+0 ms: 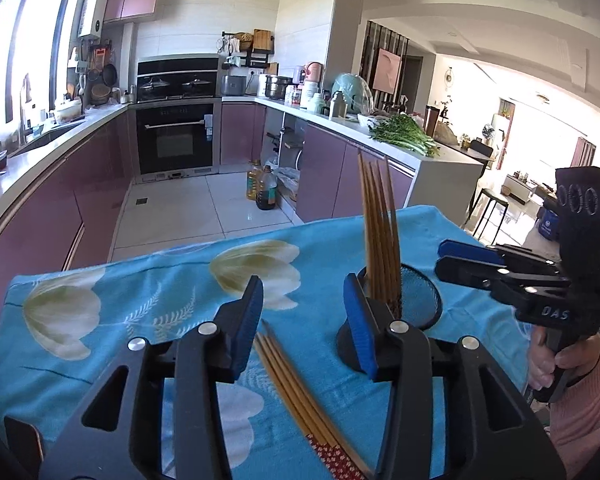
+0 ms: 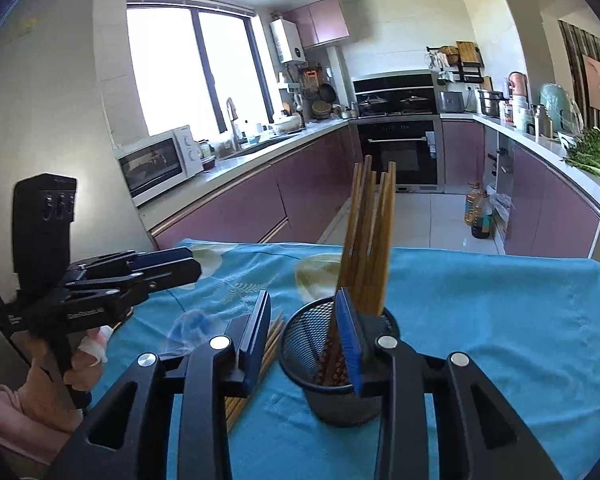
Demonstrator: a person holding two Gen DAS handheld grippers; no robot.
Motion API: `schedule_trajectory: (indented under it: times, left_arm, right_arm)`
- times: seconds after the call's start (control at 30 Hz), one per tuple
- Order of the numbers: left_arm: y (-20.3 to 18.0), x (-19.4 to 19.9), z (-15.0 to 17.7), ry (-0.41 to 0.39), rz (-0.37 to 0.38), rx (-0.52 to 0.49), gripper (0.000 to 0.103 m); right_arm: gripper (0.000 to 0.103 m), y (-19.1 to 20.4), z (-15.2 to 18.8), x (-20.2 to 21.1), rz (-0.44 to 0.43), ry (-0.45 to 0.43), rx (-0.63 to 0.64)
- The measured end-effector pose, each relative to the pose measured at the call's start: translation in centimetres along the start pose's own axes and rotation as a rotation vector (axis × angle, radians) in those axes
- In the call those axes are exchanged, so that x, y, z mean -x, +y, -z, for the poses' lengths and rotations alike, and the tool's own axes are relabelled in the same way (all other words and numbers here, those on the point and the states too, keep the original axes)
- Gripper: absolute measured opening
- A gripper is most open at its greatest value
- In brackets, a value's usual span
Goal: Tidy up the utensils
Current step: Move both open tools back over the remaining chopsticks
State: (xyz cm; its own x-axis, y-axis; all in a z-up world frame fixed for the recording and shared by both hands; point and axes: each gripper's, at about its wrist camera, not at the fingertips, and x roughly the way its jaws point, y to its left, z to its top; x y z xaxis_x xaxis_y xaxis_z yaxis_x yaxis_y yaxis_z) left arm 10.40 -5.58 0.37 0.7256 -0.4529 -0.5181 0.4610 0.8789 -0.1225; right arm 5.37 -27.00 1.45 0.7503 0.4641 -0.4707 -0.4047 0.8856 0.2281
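A black mesh holder stands on the blue flowered cloth; it also shows in the left wrist view. Several wooden chopsticks stand upright in it, seen also in the left wrist view. Another bundle of chopsticks lies flat on the cloth, left of the holder; its ends show in the right wrist view. My left gripper is open above the lying bundle. My right gripper is open, its right finger at the holder's rim, and holds nothing.
The cloth-covered table ends at a far edge with tiled kitchen floor beyond. Oil bottles stand on the floor by the purple cabinets. A counter with greens runs to the right.
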Motion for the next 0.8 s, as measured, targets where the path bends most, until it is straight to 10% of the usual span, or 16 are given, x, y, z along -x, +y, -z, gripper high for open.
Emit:
schedule_trajectory:
  times: [0.53,0.8]
  left_arm:
    - [2.3,-3.1,9.6,0.252,-0.08,0.034,0.042]
    - [2.0,-4.3,10.4,0.299,-0.07,0.028,0.042]
  right_arm:
    - [0.035,4.5,8.2,-7.8,-0.085,0.331,0.01]
    - [0.035,5.2,8.8,-9.0,-0.065,0.36,0.011]
